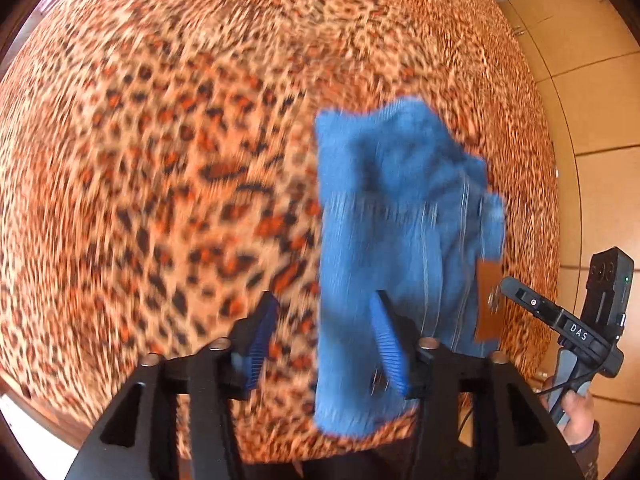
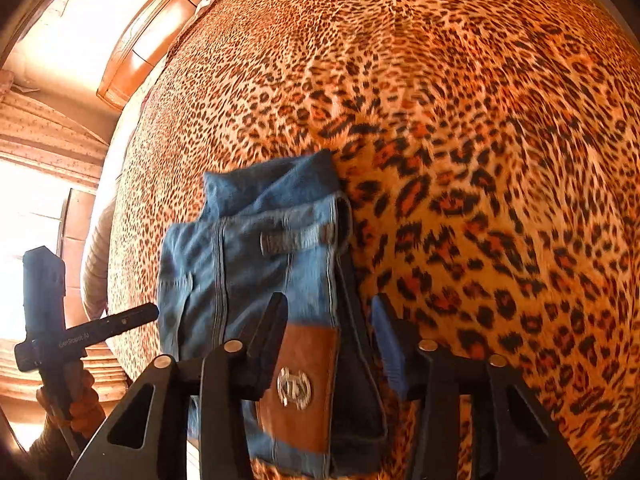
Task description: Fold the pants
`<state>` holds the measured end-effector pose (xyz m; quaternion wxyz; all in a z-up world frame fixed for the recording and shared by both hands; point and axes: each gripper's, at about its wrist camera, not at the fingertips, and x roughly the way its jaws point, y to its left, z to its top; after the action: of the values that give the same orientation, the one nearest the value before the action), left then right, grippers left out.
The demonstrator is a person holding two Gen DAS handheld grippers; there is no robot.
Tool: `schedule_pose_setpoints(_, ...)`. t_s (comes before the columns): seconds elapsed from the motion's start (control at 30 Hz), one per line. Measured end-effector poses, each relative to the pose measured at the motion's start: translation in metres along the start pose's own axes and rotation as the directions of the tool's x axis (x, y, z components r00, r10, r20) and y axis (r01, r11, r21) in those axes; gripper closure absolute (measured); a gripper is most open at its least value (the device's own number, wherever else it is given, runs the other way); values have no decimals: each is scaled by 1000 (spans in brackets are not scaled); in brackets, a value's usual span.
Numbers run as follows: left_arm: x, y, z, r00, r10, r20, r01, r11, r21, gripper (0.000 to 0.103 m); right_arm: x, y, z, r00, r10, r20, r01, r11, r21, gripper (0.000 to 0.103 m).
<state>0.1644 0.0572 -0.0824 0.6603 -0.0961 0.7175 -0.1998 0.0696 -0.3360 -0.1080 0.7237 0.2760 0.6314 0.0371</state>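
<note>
My left gripper and right gripper both have jaws parted, gripping nothing, above the folded pants on the bed.

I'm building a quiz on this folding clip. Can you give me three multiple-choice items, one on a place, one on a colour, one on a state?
1. Where do the jeans lie?
A. on the leopard-print bedspread
B. on the tiled floor
C. on a wooden chair

2. What colour is the patch on the jeans' waistband?
A. white
B. brown
C. green

3. How is the right gripper?
A. shut on the jeans
B. shut on the bedspread
C. open over the jeans

Answers:
1. A, print fabric surrounds the folded denim in both views.
2. B, the leather-like patch with a metal emblem shows brown.
3. C, its fingers stand apart, pressing nothing.
</note>
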Motion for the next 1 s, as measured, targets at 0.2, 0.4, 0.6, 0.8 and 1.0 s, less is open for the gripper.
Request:
schedule_pose_setpoints(0.2,33,-22,-42,992,17,-121,-12,999,40,73,11,17,-45,1000,9,-3,-9,992,-127,75)
schedule_pose_setpoints(0.4,40,-51,-57,992,119,-50,-109,980,164,67,-5,7,-60,998,-63,22,66,986,-151,92)
schedule_pose_setpoints(0.6,5,-47,-64,992,124,-5,-121,976,180,69,-5,-7,-63,1000,-31,6,31,997,-65,87)
schedule_pose_setpoints(0.8,-35,-39,-38,987,101,125,-112,990,83,44,-36,-29,-22,988,66,143,-75,995,59,42)
schedule_pose_setpoints(1.0,8,-40,0,998,62,10,-62,998,-6,43,9,-24,20,996,48,79,-53,997,60,42)
